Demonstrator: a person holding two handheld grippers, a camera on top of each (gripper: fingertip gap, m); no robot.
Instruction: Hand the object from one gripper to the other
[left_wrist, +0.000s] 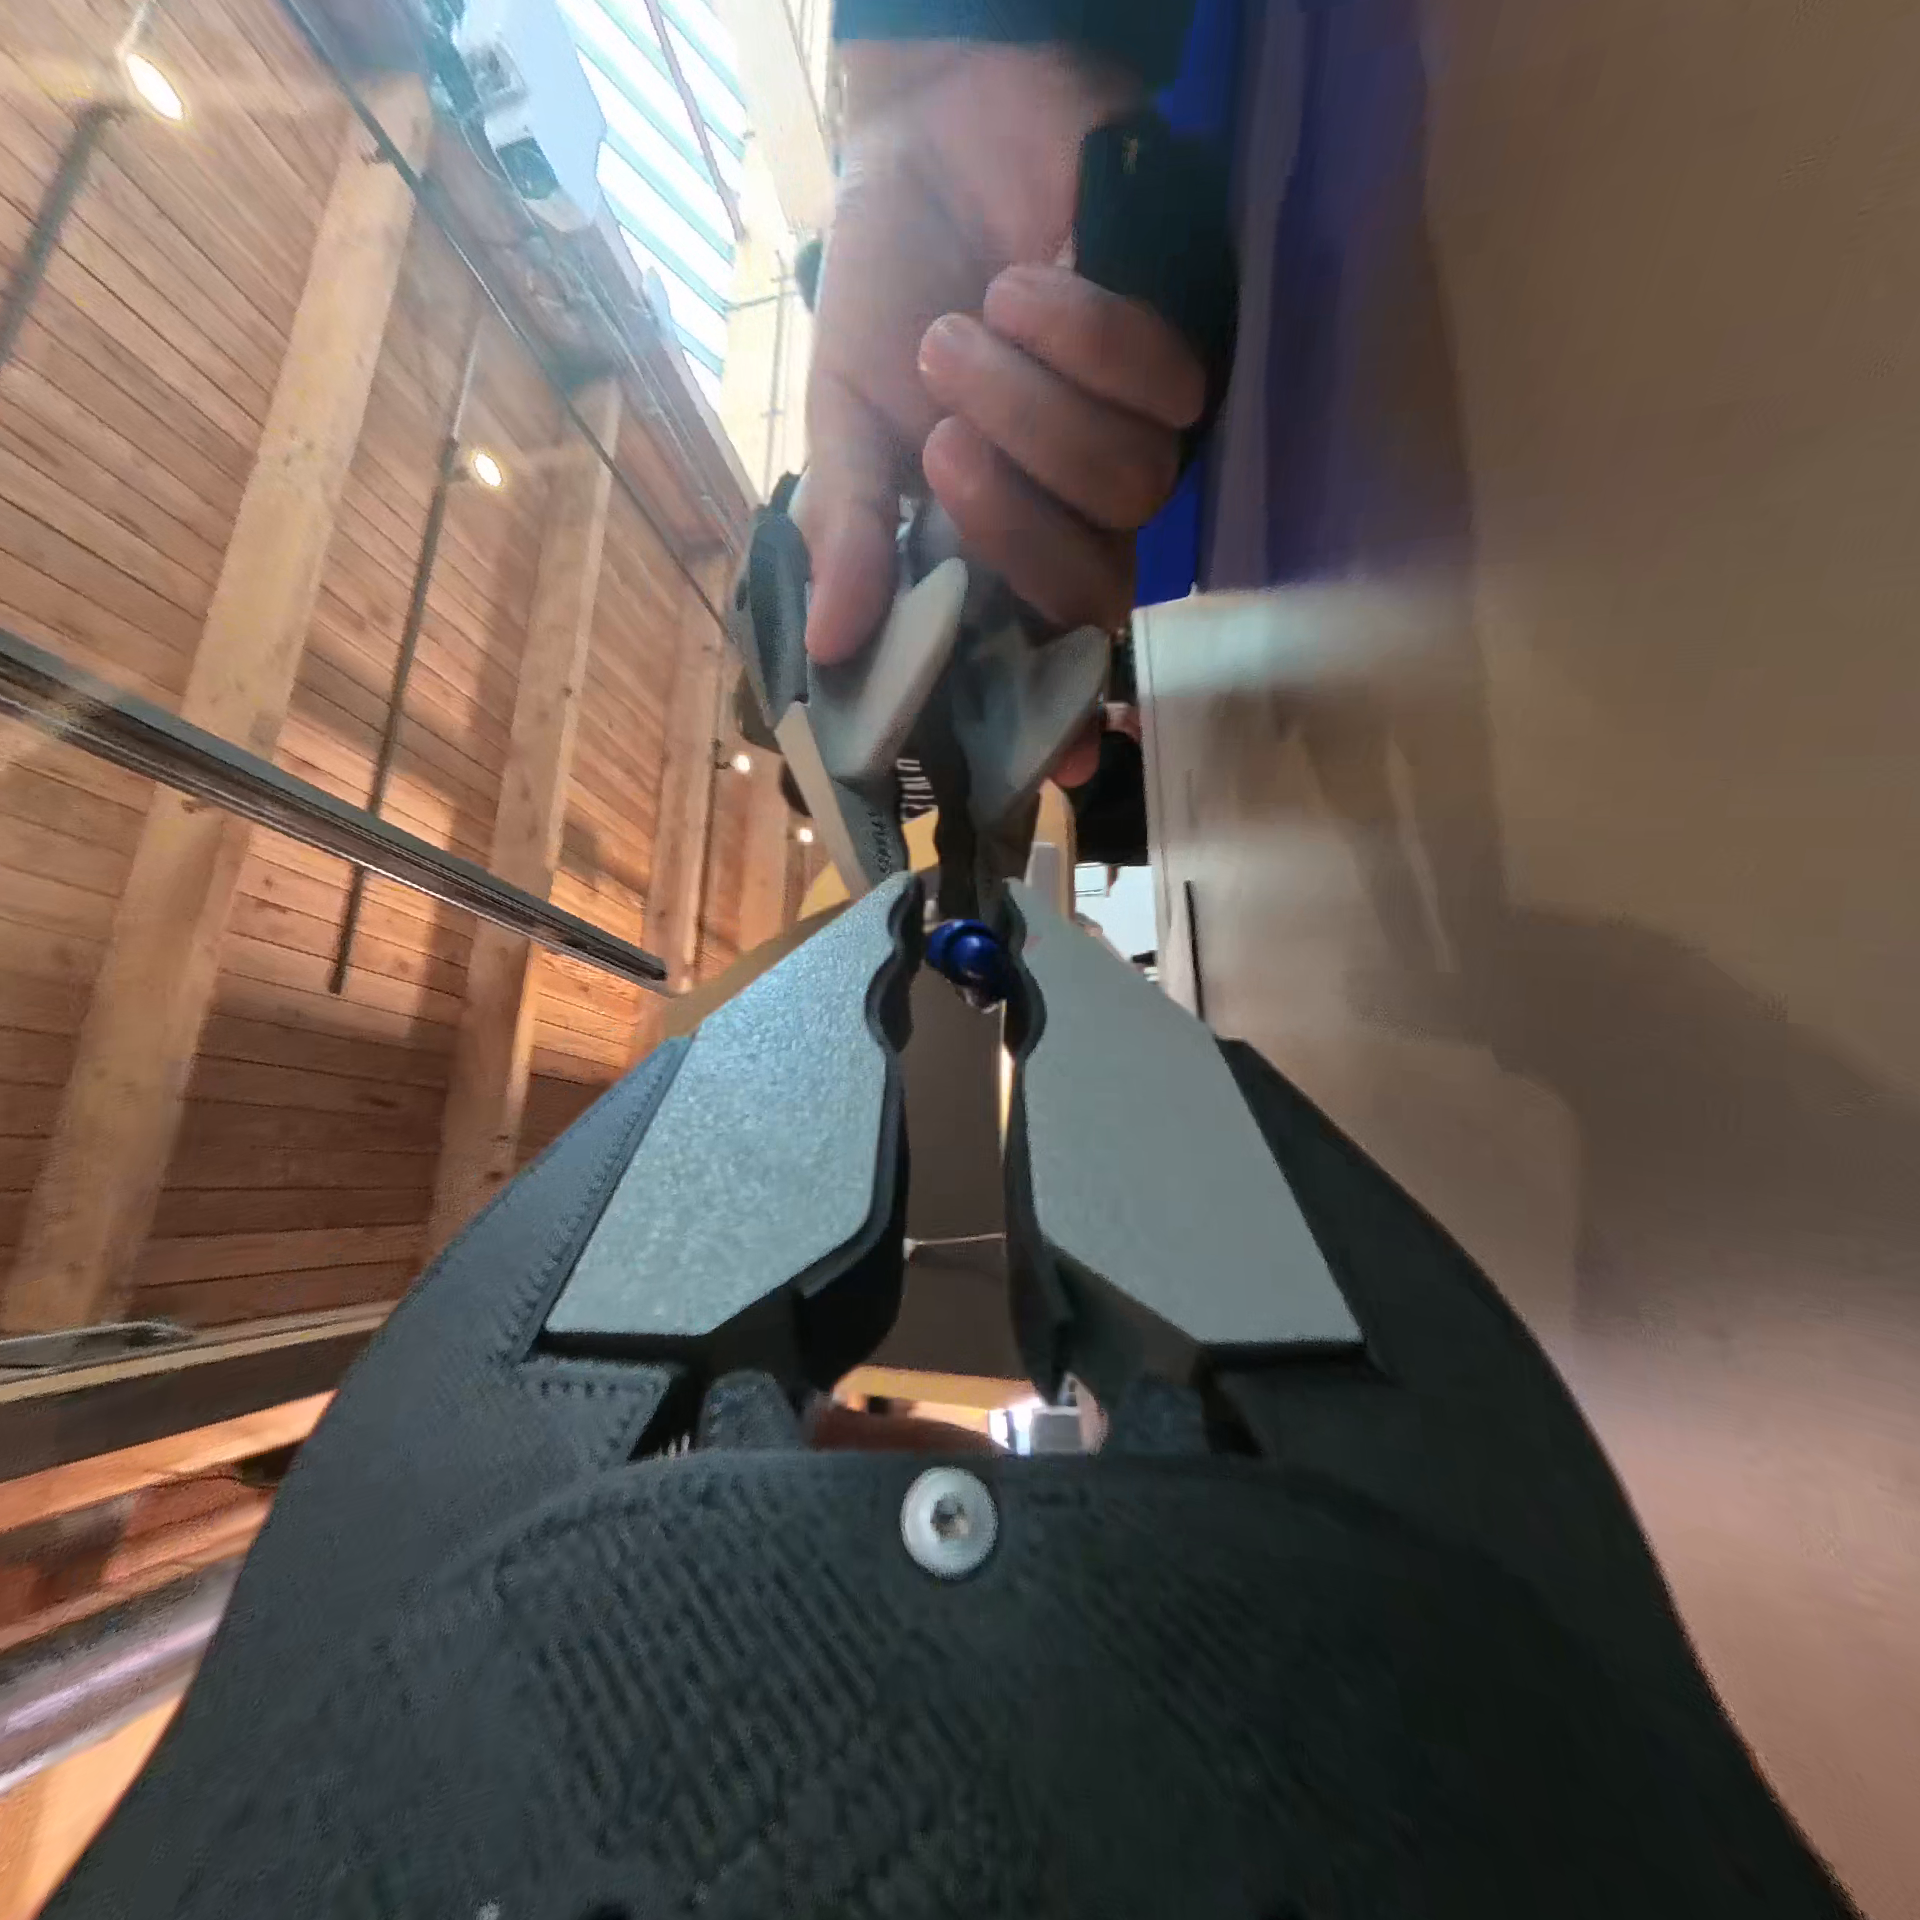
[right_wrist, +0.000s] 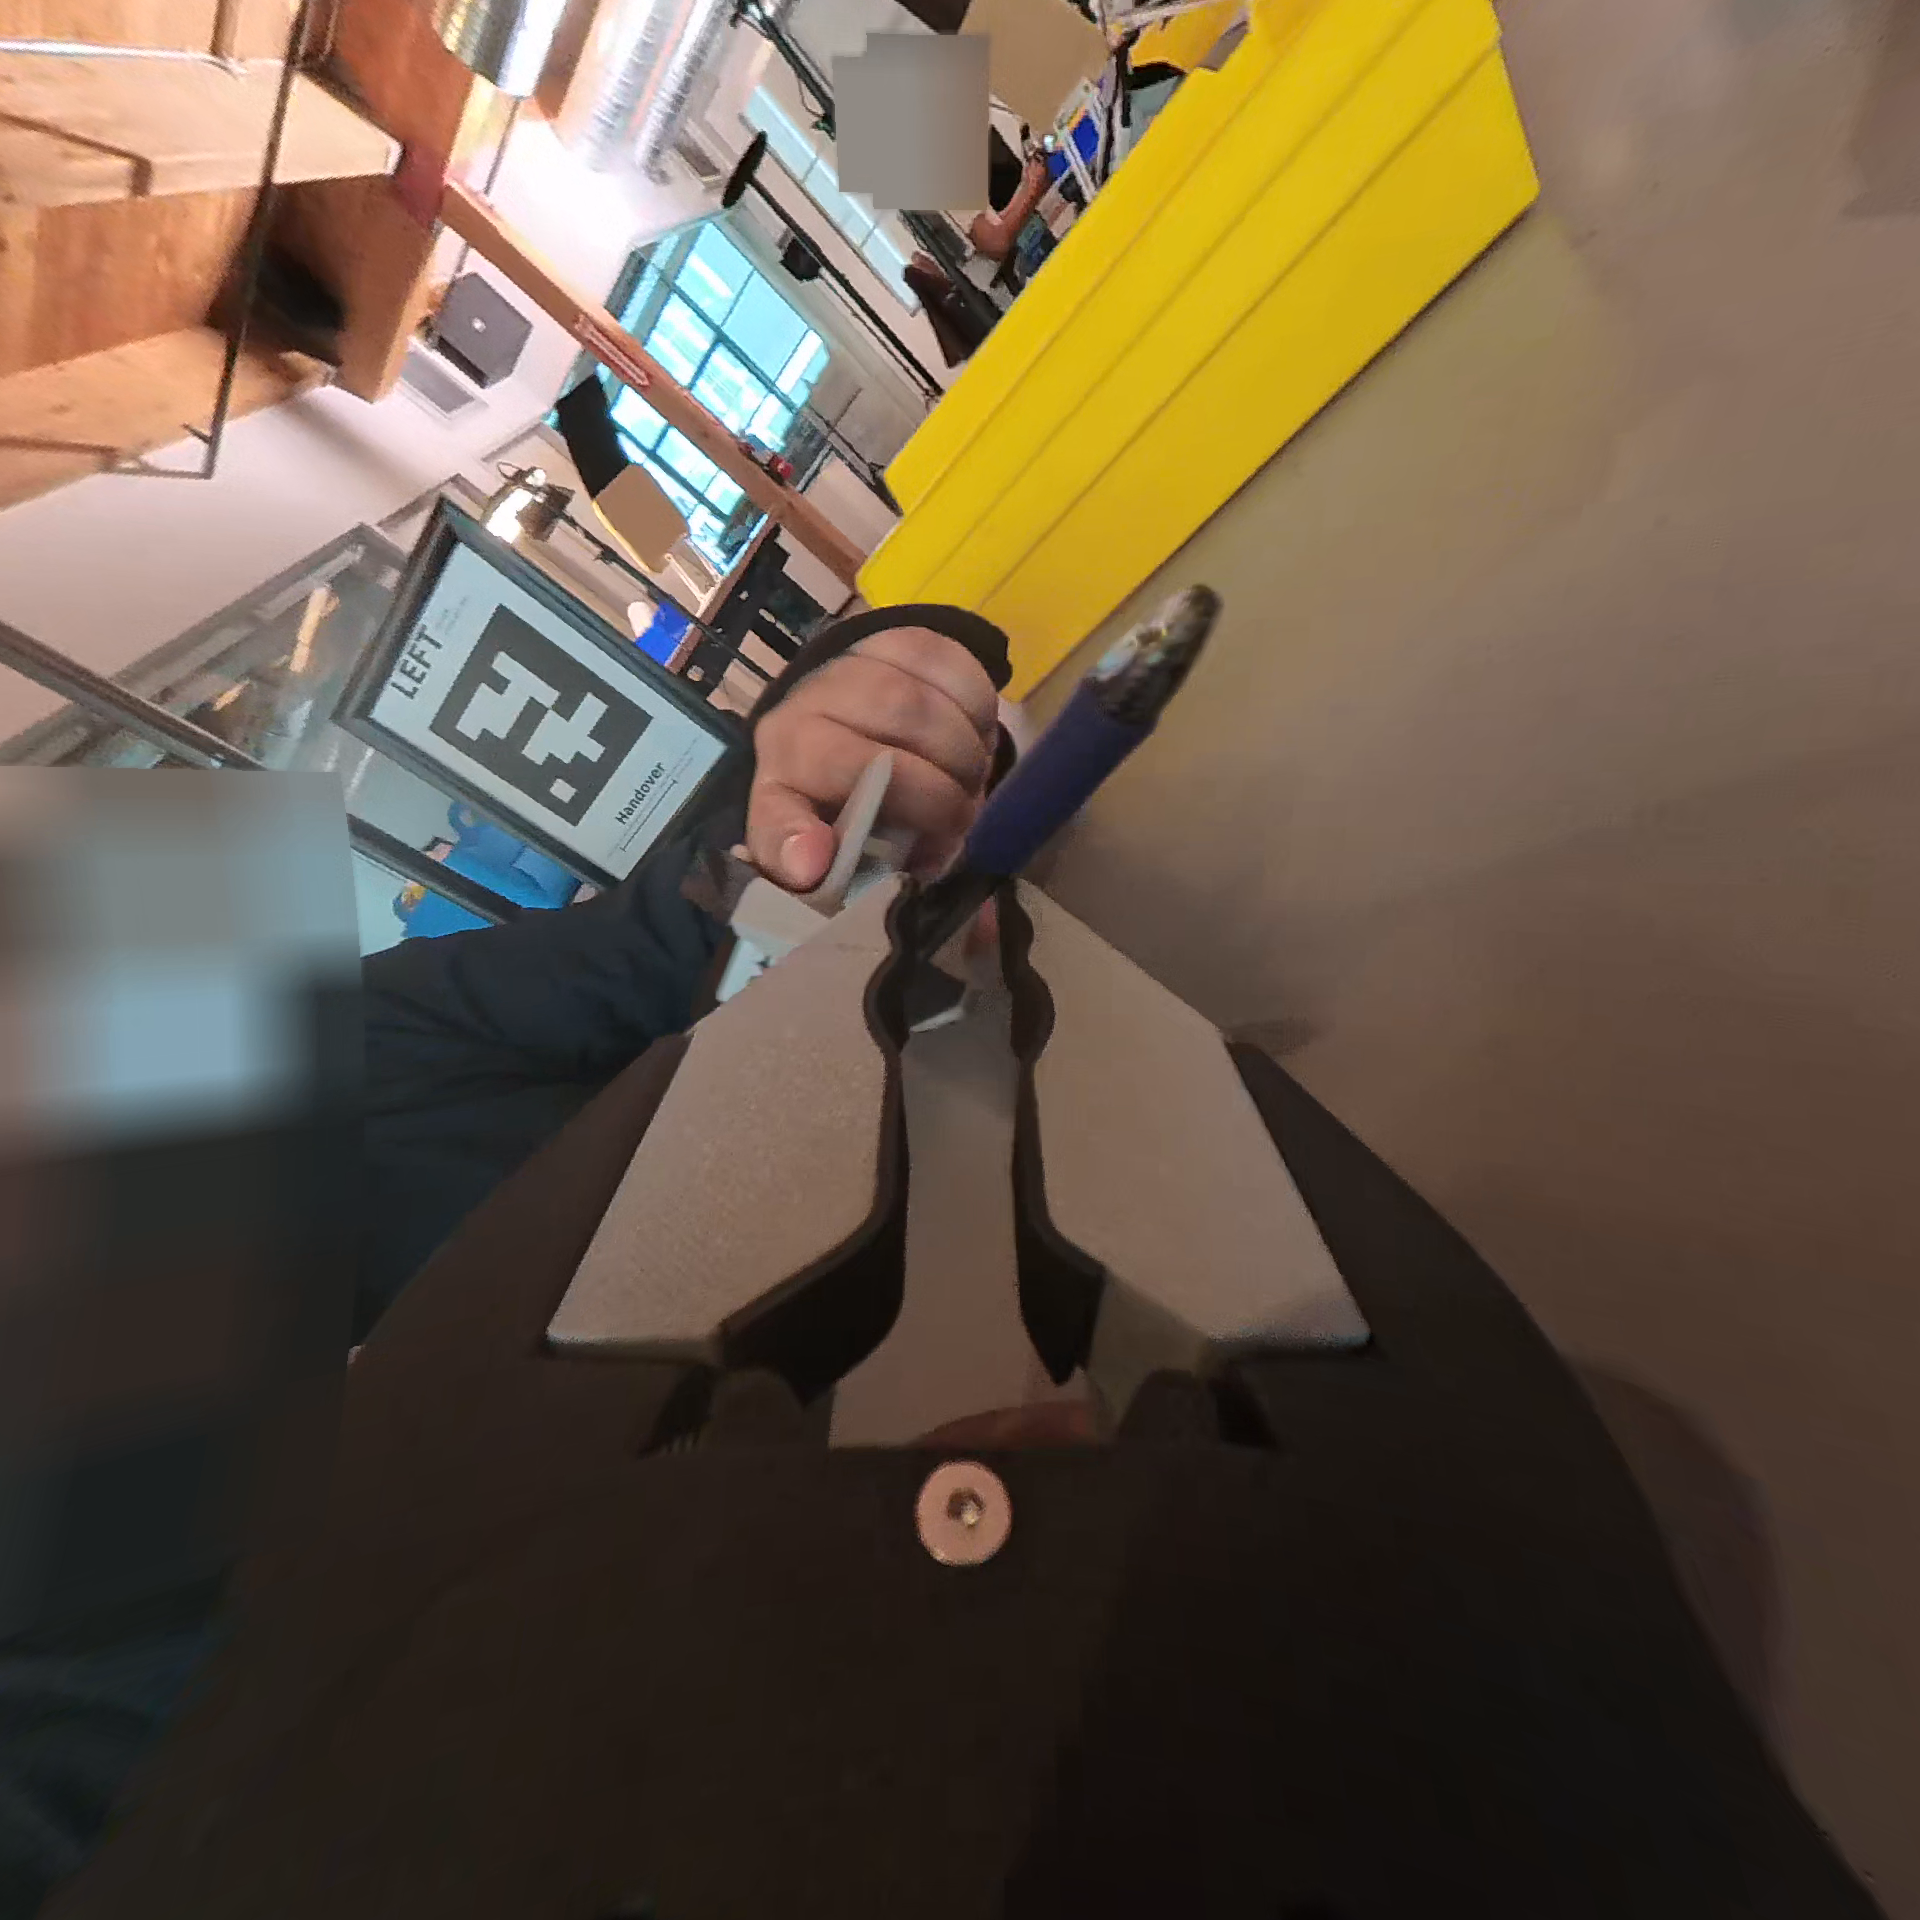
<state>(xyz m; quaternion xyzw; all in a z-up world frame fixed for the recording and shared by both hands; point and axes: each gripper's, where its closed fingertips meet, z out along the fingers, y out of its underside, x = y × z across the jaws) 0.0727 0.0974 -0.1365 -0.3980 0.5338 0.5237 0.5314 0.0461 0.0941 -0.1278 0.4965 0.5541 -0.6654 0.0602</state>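
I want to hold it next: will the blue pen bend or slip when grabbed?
The blue pen is probably stiff: it juts straight from the jaws without sagging. Its round, smooth-looking barrel might slip or roll. It looks slim, so likely light.

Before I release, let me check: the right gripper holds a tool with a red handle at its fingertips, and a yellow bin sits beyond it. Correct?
Not quite: the handle is blue, not red. The right wrist view shows the right gripper holding the tool at its fingertips, with the yellow bin beyond it.
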